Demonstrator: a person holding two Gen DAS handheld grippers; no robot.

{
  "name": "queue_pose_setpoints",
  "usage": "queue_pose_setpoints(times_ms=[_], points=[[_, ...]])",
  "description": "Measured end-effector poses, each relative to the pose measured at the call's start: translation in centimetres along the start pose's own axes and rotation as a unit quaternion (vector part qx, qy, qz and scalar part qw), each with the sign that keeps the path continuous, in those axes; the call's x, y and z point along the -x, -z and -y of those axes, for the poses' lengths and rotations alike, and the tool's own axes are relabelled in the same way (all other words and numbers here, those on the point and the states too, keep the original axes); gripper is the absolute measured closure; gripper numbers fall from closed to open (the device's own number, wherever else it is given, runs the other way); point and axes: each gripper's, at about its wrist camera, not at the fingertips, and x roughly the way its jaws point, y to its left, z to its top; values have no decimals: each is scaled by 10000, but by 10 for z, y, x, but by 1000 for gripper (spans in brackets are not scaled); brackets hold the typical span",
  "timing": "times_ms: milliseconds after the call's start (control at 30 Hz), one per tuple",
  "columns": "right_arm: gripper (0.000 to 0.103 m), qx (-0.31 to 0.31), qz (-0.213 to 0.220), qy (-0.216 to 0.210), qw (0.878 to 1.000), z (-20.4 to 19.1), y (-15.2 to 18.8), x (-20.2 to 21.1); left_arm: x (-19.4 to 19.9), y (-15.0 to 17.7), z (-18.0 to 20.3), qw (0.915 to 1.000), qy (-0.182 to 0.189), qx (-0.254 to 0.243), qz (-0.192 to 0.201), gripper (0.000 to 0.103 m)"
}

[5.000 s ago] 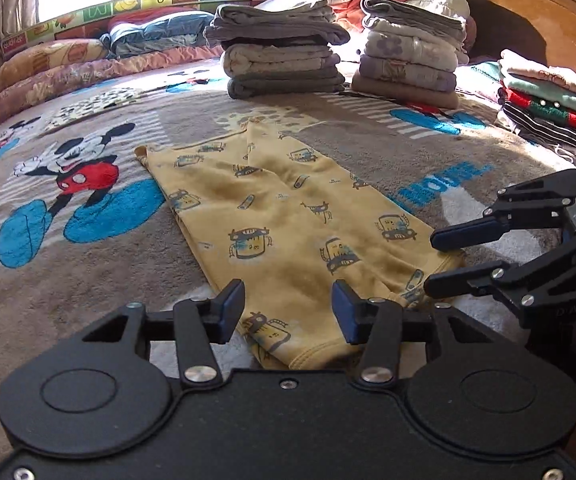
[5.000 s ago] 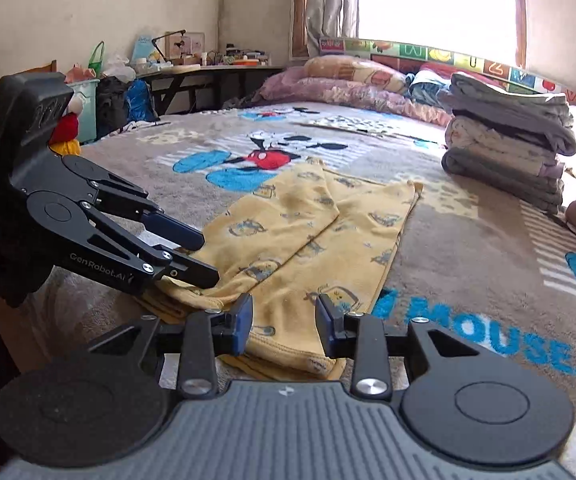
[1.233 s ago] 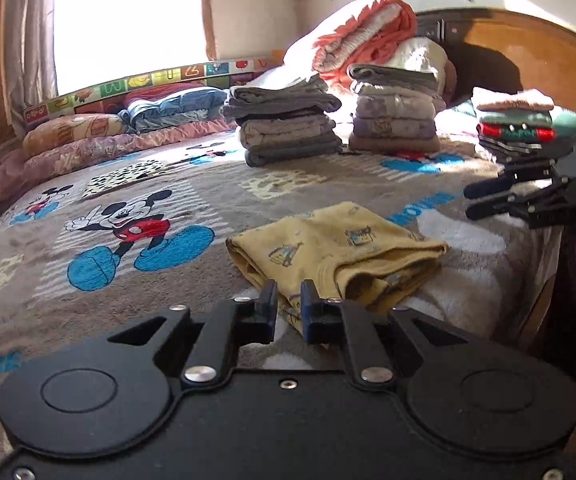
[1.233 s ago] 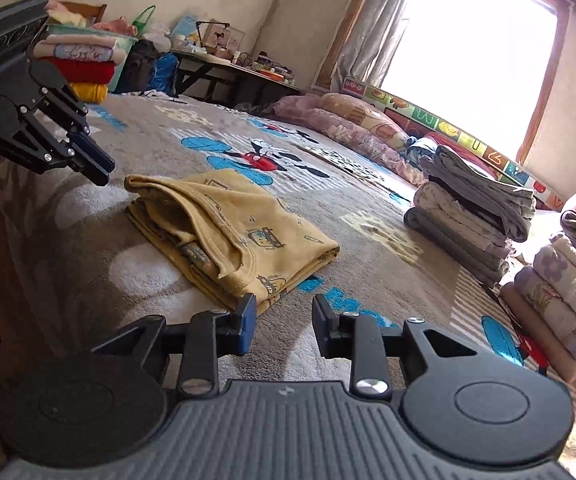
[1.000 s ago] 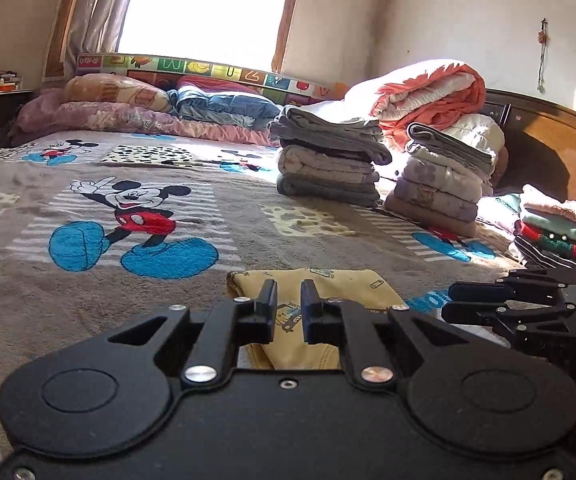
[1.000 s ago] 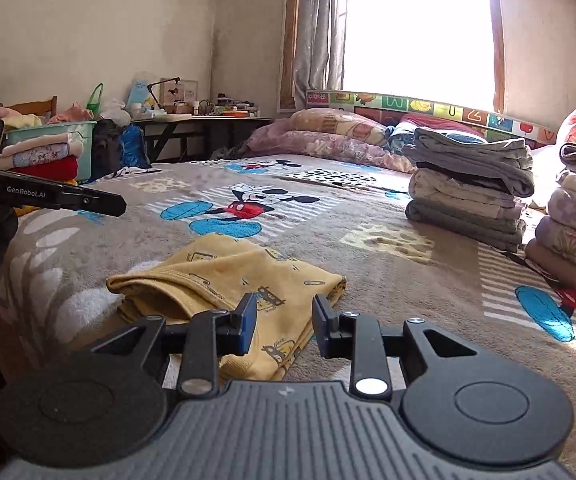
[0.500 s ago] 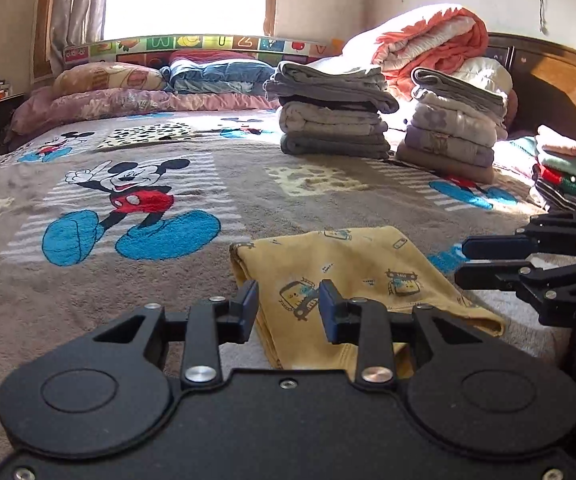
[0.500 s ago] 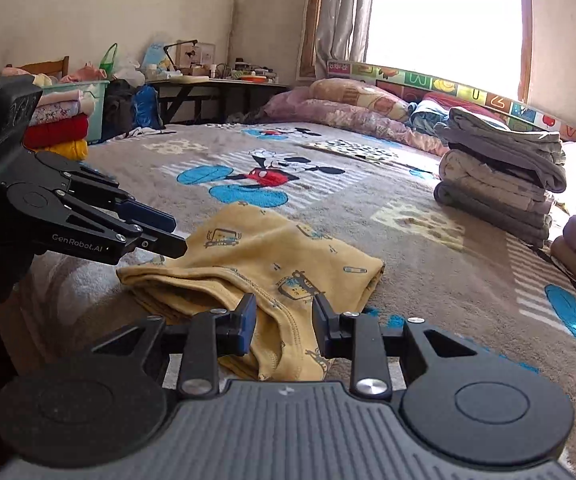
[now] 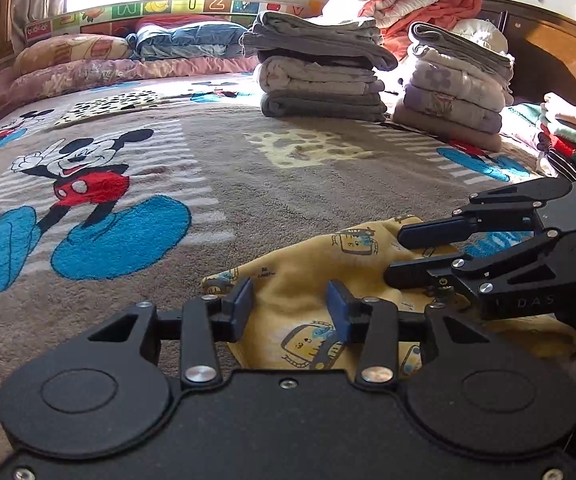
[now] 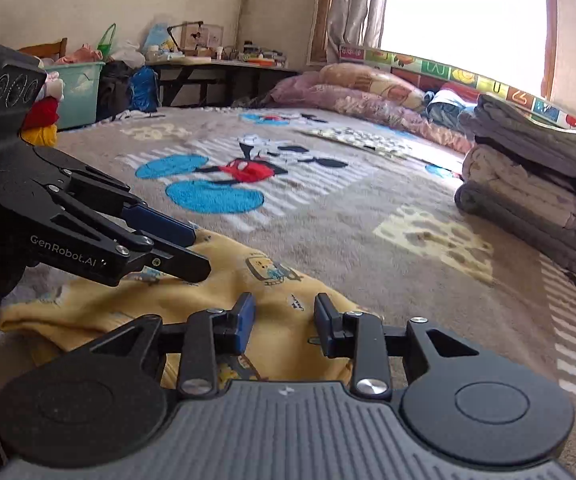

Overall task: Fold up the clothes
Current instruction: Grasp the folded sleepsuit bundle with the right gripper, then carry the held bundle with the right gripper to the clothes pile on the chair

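**Folded yellow garment between both grippers at the bed's near edge**

Yellow garment (image 9: 311, 280), printed with small cartoon figures, lies folded into a compact bundle on the Mickey Mouse blanket (image 9: 216, 168) near the edge of the bed closest to me. In the right wrist view the same cloth (image 10: 272, 280) looks rumpled, with a thicker roll along its left side.

My left gripper (image 9: 289, 306) sits low over the near end of the bundle, jaws released, blue pads spread with yellow fabric showing in the gap between them; nothing is pinched. From the right wrist camera the left gripper (image 10: 184, 246) comes in from the left, its two fingers apart, the lower one just over the cloth; I cannot tell whether it touches.

My right gripper (image 10: 282, 322) is likewise released, pads apart above the garment's near right corner. Seen from the left wrist, the right gripper (image 9: 403, 256) reaches in from the right, one finger above the other, both over the far right part of the fabric with a gap between them.

Farther back on the bed stand two stacks of folded clothes: a grey stack (image 9: 319, 68) and, just right of it, a pale stack (image 9: 455, 88). Pillows (image 9: 72, 68) line the window side. A teal bin (image 10: 78, 92) is off to the left.
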Motion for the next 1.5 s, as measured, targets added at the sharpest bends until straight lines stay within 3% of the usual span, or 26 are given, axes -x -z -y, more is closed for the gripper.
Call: queue_pose_setpoints(times_ms=[100, 200, 267, 400, 500, 567, 667, 867, 900, 1000, 1100, 1200, 1267, 1333, 1433, 1500], points=[[65, -186, -33, -45, 9998, 5, 3, 0, 7, -1, 3, 9998, -5, -109, 137, 61], [64, 41, 346, 60, 9994, -4, 5, 13, 1, 3, 6, 9997, -64, -244, 60, 57], [62, 89, -88, -18, 9999, -4, 7, 0, 0, 4, 6, 9997, -89, -216, 15, 57], [62, -125, -122, -27, 9998, 1, 6, 5, 14, 1, 6, 9997, -160, -41, 166, 57], [62, -251, -16, 101, 9996, 0, 11, 23, 29, 6, -1, 9983, -166, 471, 316, 56], [58, -837, 6, 108, 9964, 11, 16, 35, 37, 14, -15, 9917, -128, 1255, 233, 52], [54, -2202, -85, -219, 9752, 38, 29, 47, 49, 31, -31, 9714, 9, 2372, 95, 48], [49, -4210, -298, -881, 9023, 63, 65, 47, 73, 52, -37, 9272, 636, 3690, -96, 48], [49, -4326, -318, -955, 8959, 62, 68, 48, 75, 55, -37, 9195, 741, 3858, -142, 48], [49, -4606, -350, -1145, 8795, 57, 78, 48, 75, 57, -34, 9092, 787, 4085, -186, 48], [50, -4761, -266, -1147, 8715, 54, 81, 43, 65, 55, -34, 9028, 777, 4226, -152, 49], [53, -5035, -79, -1230, 8552, 60, 83, 30, 55, 49, -32, 9004, 781, 4278, -126, 53], [72, -4970, -24, -1134, 8603, 62, 81, 20, 50, 48, -31, 9021, 733, 4252, -114, 63], [85, -5026, 73, -1161, 8566, 64, 89, 14, 48, 52, -34, 8962, 777, 4367, -86, 69], [89, -5264, 242, -1343, 8392, 65, 100, 16, 47, 54, -36, 8854, 924, 4555, -48, 80], [89, -5230, 263, -1350, 8411, 62, 99, 16, 58, 53, -37, 8864, 957, 4529, 117, 89]])
